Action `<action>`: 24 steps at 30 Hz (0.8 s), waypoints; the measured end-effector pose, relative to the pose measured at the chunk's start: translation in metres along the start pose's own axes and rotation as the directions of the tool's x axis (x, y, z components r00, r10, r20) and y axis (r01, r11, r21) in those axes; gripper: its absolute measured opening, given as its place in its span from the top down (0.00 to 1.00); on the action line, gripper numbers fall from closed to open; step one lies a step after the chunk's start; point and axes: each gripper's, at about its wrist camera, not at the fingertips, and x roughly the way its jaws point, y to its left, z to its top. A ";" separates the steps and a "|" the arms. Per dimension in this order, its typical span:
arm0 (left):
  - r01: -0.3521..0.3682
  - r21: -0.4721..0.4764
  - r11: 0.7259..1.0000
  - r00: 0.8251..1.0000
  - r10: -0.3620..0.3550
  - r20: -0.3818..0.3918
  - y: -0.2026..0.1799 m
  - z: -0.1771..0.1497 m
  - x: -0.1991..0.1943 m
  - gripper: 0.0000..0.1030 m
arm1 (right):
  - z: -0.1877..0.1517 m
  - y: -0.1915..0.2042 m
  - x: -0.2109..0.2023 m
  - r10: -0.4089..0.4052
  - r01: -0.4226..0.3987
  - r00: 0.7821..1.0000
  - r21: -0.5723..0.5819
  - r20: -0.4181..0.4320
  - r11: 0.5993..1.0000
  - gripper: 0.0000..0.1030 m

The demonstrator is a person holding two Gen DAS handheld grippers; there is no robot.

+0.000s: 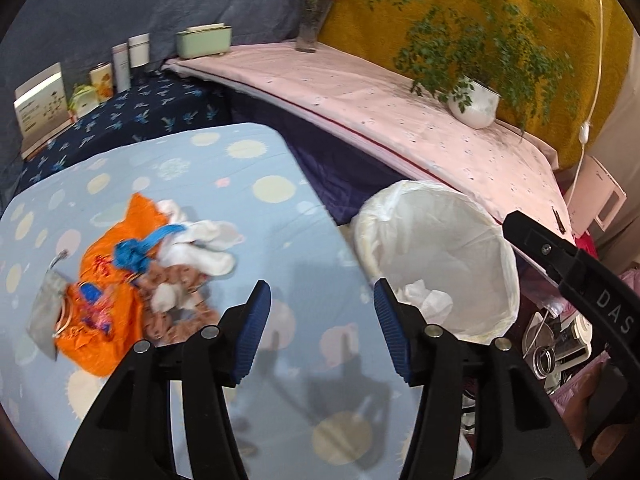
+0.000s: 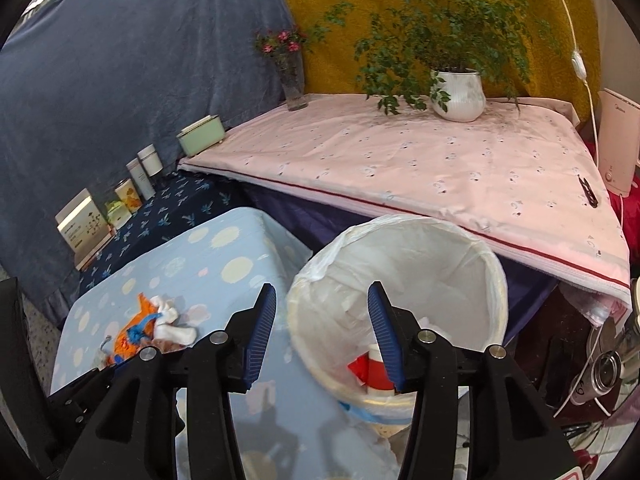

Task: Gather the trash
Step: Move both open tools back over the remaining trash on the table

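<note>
The left gripper (image 1: 322, 328) is hovering over the near edge of the pale blue spotted tablecloth (image 1: 256, 160), its blue-padded jaws standing roughly half open with nothing between them. The right gripper (image 2: 322, 334) is hanging at the rim of the white-lined trash bin (image 2: 496, 280), its jaws likewise parted about halfway and gripping nothing; part of its black frame is showing at the right edge of the left wrist view.

The remaining trash is lying in a pile on the tablecloth, to the left of both grippers and apart from them. The pile consists of an orange plastic bag (image 1: 104, 280), a blue knotted scrap (image 1: 132, 254) resting on top of it, crumpled white tissue (image 1: 200, 248) at its right side, a brown printed wrapper (image 1: 176, 300) at its near side and a small grey drawstring pouch (image 1: 46, 312) at its left end.

The trash bin is standing just beside the right edge of the table. Inside it, a red and white wrapper (image 2: 370, 372) and crumpled white paper (image 1: 428, 300) are lying at the bottom of the liner.

Beyond the bin, a pink cloth-covered surface (image 2: 420, 168) is carrying a potted green plant (image 2: 460, 96) and a glass vase of pink flowers (image 2: 294, 80).
</note>
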 end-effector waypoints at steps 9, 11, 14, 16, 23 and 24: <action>-0.083 -0.053 0.995 0.996 0.084 0.015 0.055 -0.021 -0.024 0.40 | -0.023 0.058 -0.002 0.055 -0.059 0.997 -0.081 -0.046 0.995 0.54; -0.102 -0.071 0.992 0.995 0.103 0.016 0.068 -0.027 -0.029 0.40 | -0.029 0.071 -0.003 0.065 -0.070 0.996 -0.101 -0.055 0.992 0.54; -0.130 -0.090 0.987 0.991 0.132 0.018 0.085 -0.034 -0.037 0.39 | -0.035 0.089 -0.004 0.082 -0.090 0.994 -0.121 -0.069 0.989 0.54; -0.148 -0.105 0.983 0.988 0.151 0.018 0.098 -0.039 -0.042 0.38 | -0.040 0.100 -0.006 0.093 -0.103 0.993 -0.135 -0.078 0.985 0.54; -0.213 -0.179 0.961 0.976 0.218 0.010 0.146 -0.054 -0.059 0.31 | -0.056 0.136 -0.007 0.121 -0.139 0.987 -0.177 -0.109 0.974 0.54; -0.225 -0.189 0.956 0.973 0.231 0.008 0.154 -0.057 -0.062 0.31 | -0.059 0.139 -0.007 0.124 -0.143 0.986 -0.181 -0.114 0.973 0.54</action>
